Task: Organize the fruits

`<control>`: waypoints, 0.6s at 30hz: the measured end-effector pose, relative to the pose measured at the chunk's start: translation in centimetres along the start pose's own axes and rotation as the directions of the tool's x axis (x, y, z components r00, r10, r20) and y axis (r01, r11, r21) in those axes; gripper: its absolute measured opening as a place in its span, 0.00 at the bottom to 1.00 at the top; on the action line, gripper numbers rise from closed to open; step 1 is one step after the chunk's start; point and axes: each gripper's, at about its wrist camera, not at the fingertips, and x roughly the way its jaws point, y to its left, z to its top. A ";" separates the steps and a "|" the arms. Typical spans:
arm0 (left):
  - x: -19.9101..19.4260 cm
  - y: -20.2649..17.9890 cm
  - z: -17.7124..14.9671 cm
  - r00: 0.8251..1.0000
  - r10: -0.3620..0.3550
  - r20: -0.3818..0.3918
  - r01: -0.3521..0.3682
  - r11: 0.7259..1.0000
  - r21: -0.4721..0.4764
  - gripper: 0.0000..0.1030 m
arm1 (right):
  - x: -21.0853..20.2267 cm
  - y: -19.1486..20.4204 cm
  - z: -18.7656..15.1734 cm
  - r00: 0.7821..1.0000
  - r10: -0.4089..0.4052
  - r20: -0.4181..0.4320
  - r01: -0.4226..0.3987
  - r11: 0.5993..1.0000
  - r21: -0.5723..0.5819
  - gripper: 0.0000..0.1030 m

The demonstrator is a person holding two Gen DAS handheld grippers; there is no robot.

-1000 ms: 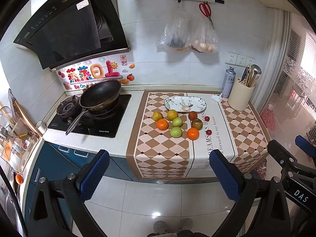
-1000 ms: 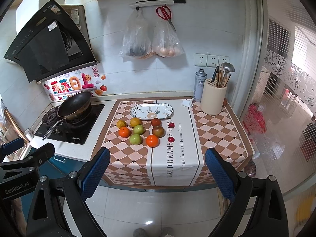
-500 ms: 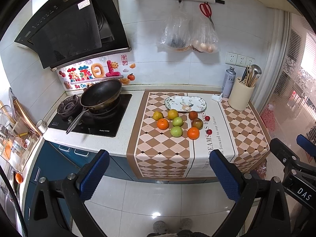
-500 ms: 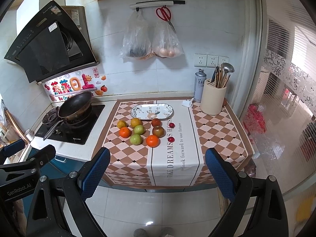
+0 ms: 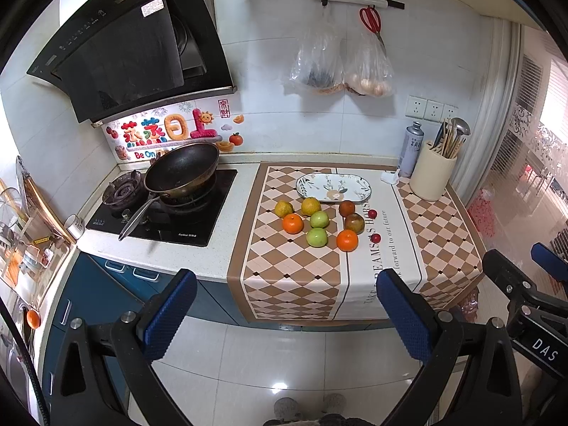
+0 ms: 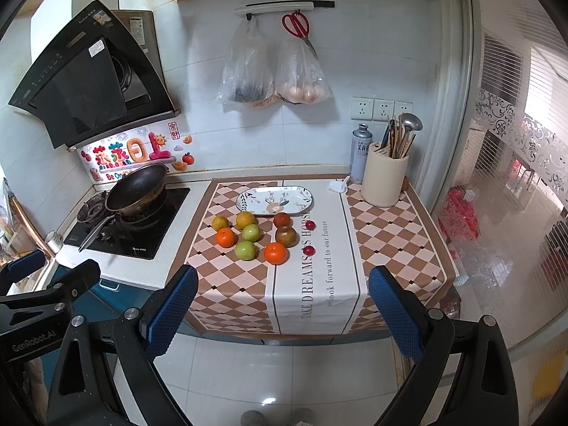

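Several fruits lie in a cluster on the checkered cloth (image 5: 291,269): oranges (image 5: 293,223) (image 6: 275,252), green apples (image 5: 316,237) (image 6: 245,250), a brownish apple (image 5: 354,222), a red fruit (image 6: 282,219) and two small red ones (image 5: 375,238). An empty oval patterned plate (image 5: 333,187) (image 6: 275,199) sits just behind them. My left gripper (image 5: 284,314) is open and empty, held back from the counter above the floor. My right gripper (image 6: 282,310) is also open and empty, at the counter's front edge.
A black wok (image 5: 181,170) sits on the stove (image 5: 198,220) left of the cloth. A cream utensil holder (image 5: 431,175) and a spray can (image 5: 410,149) stand at the back right. Two plastic bags (image 5: 337,67) and scissors hang on the wall. The range hood (image 5: 135,46) overhangs the stove.
Both views have shifted very slightly; the grippers stay open and the fruits have not moved.
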 end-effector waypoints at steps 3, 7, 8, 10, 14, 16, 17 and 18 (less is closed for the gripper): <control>0.1 -0.1 0.1 1.000 -0.002 0.001 0.002 1.000 -0.002 1.00 | 0.0 0.1 -0.1 1.000 -0.001 0.003 0.001 1.000 0.003 0.96; 0.4 -0.1 0.3 1.000 -0.002 0.028 0.002 1.000 -0.006 1.00 | 0.4 0.0 0.1 1.000 -0.001 0.006 0.001 1.000 0.030 0.96; 0.6 0.0 0.4 0.999 0.011 0.051 -0.011 1.000 -0.009 1.00 | 0.7 -0.2 0.1 1.000 0.004 0.007 -0.005 0.999 0.045 0.96; 1.4 0.7 0.9 0.995 0.038 0.088 -0.036 0.999 -0.017 1.00 | 1.4 -0.3 0.0 0.999 0.033 0.038 -0.036 0.995 0.091 0.96; 4.0 2.3 1.5 0.991 0.072 0.116 -0.069 0.997 -0.027 1.00 | 3.4 0.2 -0.2 0.997 0.000 0.083 -0.009 0.994 0.106 0.96; 5.8 3.0 2.0 0.991 0.069 0.111 -0.065 0.997 -0.033 1.00 | 5.0 0.8 -0.3 0.997 -0.016 0.080 0.008 0.995 0.103 0.96; 6.5 3.5 1.8 0.992 0.068 0.107 -0.064 0.997 -0.035 1.00 | 6.2 1.1 -0.4 0.997 -0.013 0.082 0.004 0.994 0.107 0.96; 7.5 3.6 2.1 0.993 0.068 0.102 -0.065 0.997 -0.034 1.00 | 7.0 1.2 -0.3 0.997 -0.014 0.077 0.006 0.994 0.110 0.96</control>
